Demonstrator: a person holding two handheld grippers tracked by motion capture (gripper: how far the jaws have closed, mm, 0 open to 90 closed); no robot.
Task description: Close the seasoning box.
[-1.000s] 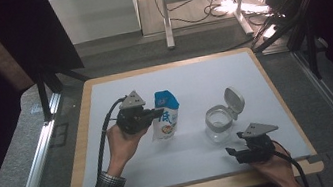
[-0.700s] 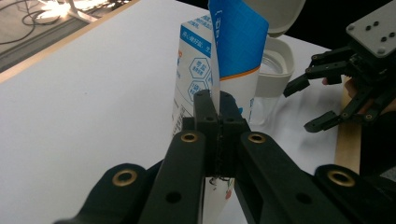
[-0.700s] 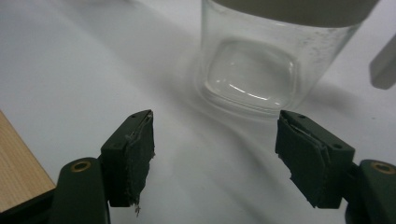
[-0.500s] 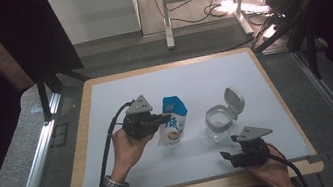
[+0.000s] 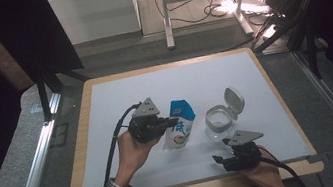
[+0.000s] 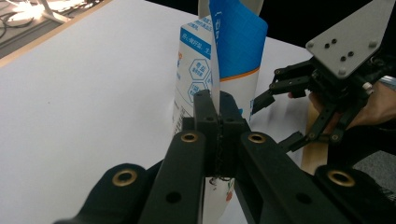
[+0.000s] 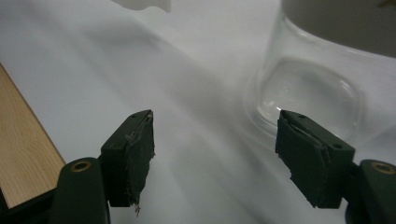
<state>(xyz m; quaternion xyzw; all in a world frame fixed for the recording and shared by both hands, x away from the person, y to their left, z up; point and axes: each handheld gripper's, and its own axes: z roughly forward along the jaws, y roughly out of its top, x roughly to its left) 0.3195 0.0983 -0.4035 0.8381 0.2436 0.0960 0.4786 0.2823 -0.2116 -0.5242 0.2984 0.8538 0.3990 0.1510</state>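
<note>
From above, the left gripper (image 5: 171, 122) reaches sideways mid-table, clenched on the blue-and-white pouch (image 5: 180, 130), while in the right gripper view the right gripper (image 7: 215, 151) hovers low, jaws released, near the clear jar (image 7: 317, 79).

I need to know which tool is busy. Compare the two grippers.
The left gripper has its jaws shut on the blue and white pouch; the right gripper has its jaws open with nothing between them. The left sits mid-table, the right near the wooden front edge, facing the glass jar. Both are hand-held.
</note>
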